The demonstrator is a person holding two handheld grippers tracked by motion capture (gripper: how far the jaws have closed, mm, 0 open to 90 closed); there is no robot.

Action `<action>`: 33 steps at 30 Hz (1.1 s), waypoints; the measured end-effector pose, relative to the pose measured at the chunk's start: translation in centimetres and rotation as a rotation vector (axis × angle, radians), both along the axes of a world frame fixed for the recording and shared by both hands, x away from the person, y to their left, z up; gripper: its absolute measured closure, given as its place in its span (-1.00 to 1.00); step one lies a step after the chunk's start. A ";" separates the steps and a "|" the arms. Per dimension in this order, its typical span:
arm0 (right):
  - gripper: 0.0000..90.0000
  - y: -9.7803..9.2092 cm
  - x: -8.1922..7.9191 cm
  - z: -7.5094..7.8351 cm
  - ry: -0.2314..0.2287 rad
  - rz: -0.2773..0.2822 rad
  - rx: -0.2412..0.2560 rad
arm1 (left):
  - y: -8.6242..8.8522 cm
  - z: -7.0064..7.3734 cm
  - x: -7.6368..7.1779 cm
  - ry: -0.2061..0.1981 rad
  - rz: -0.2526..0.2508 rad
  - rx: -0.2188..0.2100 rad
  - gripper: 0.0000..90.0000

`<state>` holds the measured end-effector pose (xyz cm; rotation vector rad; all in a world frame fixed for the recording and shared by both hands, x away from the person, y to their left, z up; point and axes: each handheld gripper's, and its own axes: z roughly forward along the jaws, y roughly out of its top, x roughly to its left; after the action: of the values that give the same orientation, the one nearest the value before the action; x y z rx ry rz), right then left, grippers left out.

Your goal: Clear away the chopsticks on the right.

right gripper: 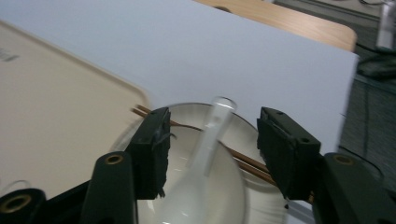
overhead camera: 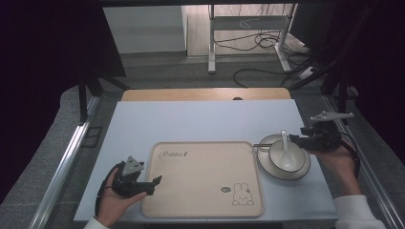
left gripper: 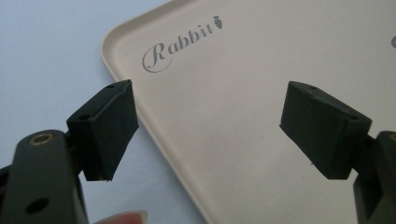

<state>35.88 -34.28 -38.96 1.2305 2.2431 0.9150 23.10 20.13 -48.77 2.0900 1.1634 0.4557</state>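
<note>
Hovering over the bowl, the right gripper has its jaws spread w/ the white spoon handle between them, not pinched yet. Bowl sits on a plate just beside the tray; chopsticks lie under it, across the plate. Left gripper waits at the tray's near-left edge, jaws wide, holding nothing. Looks like a pick step starting: next prob. needs lowering & closing squarely on spoon or bowl rim, can't tell which.

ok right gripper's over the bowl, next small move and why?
Probably ease the right gripper down and shut it on the spoon handle: its fingers stand open on either side of the handle, which leans up out of the bowl. Nothing is gripped yet.
</note>
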 end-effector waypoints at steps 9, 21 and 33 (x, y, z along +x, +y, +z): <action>0.51 -3.2 2.5 -1.6 0.098 -0.129 -0.062 | -0.3 -0.1 0.8 0.003 -0.016 0.013 -0.57; 0.98 -4.9 6.4 -4.6 0.181 -0.161 -0.180 | -0.5 -0.3 1.0 0.008 -0.008 0.029 -0.57; 0.99 -5.2 8.5 -6.9 0.218 -0.171 -0.263 | 0.0 -0.2 0.6 0.010 0.013 0.035 -0.56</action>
<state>44.35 -39.44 -45.84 1.4256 2.2867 0.4237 23.72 20.09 -49.00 2.1183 1.1839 0.4754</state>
